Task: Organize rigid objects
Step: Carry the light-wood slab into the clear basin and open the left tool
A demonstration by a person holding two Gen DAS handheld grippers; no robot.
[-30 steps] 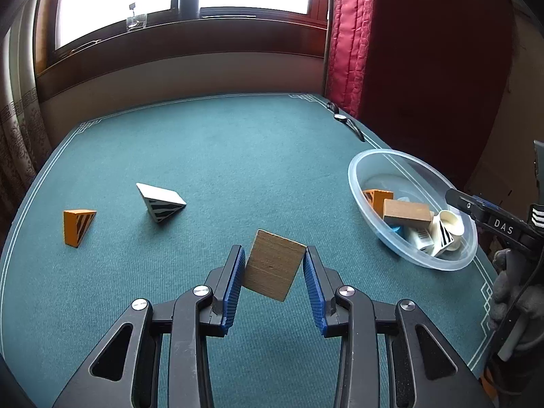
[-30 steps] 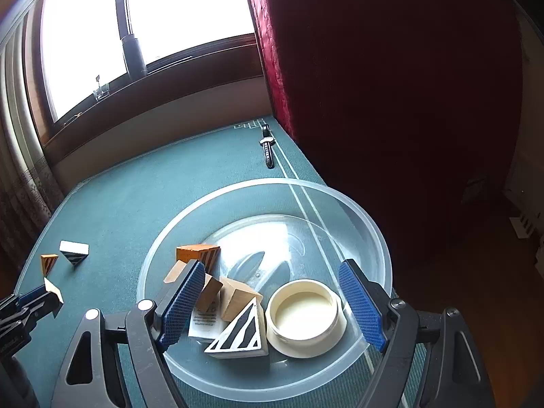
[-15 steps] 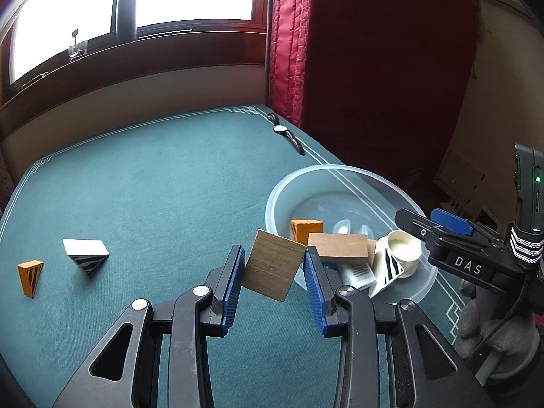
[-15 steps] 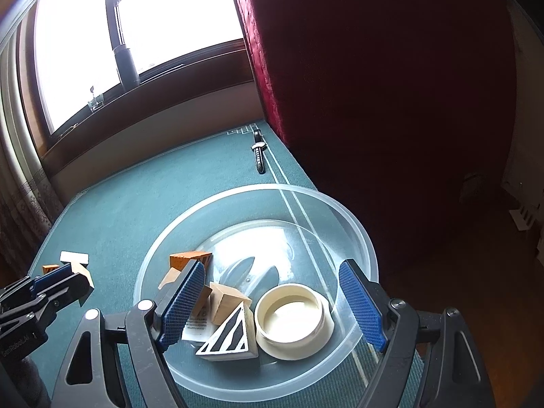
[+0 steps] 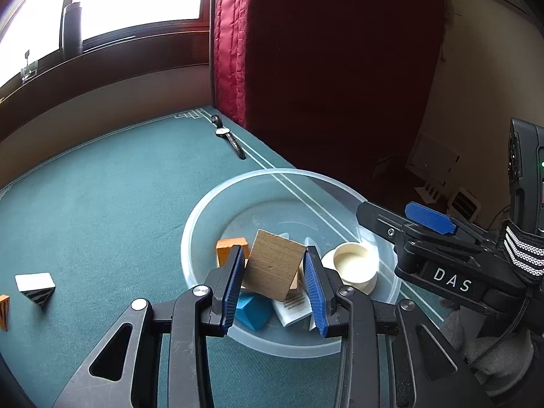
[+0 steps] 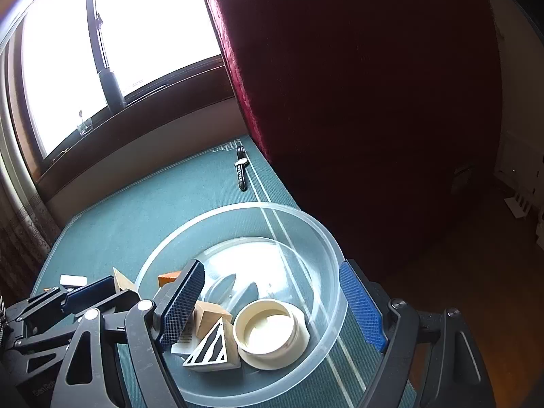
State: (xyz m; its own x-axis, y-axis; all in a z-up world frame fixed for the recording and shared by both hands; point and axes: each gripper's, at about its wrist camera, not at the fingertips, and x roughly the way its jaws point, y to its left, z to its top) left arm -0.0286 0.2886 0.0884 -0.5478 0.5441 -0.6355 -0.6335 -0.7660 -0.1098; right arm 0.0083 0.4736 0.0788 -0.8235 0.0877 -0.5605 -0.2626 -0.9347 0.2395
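My left gripper is shut on a tan wooden block and holds it over the near side of a clear plastic bowl. The bowl holds an orange block, a blue block, a cream ring and a white printed piece. My right gripper is open and empty above the same bowl, over a striped wedge and the cream ring. The left gripper shows at its left.
A white striped wedge and an orange striped wedge lie on the green table at the left. A wristwatch lies at the far edge by the red curtain. The table's right edge runs beside the bowl.
My left gripper has carried the wooden block to the right, from over bare table to over the bowl. The right gripper has stayed open above the bowl, shifting slightly.
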